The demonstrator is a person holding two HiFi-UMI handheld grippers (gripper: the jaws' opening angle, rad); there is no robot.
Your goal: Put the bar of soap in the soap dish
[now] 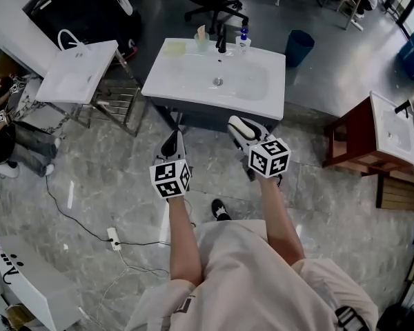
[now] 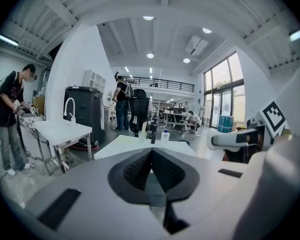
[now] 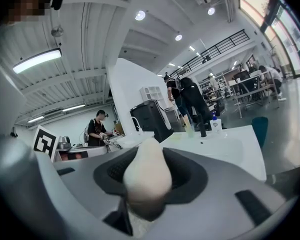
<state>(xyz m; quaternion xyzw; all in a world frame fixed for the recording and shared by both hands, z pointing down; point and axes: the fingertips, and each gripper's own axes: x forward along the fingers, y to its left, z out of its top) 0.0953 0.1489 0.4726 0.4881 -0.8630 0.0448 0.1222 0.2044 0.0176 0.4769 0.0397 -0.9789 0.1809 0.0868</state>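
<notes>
The right gripper (image 3: 149,159) pinches the smooth bar of soap (image 3: 147,181) in its jaws and may lose it short of the sink (image 1: 186,88) ahead, while the left gripper (image 2: 151,170) has its jaws pressed together, empty.

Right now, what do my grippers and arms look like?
The left gripper and right gripper have pale grey-white shells with black ribbed pads. Each is topped by a cube of black-and-white square markers. No cables show. You wear a pale beige short-sleeved top, and the forearms are uncovered.

No legible text, labels or numbers.
</notes>
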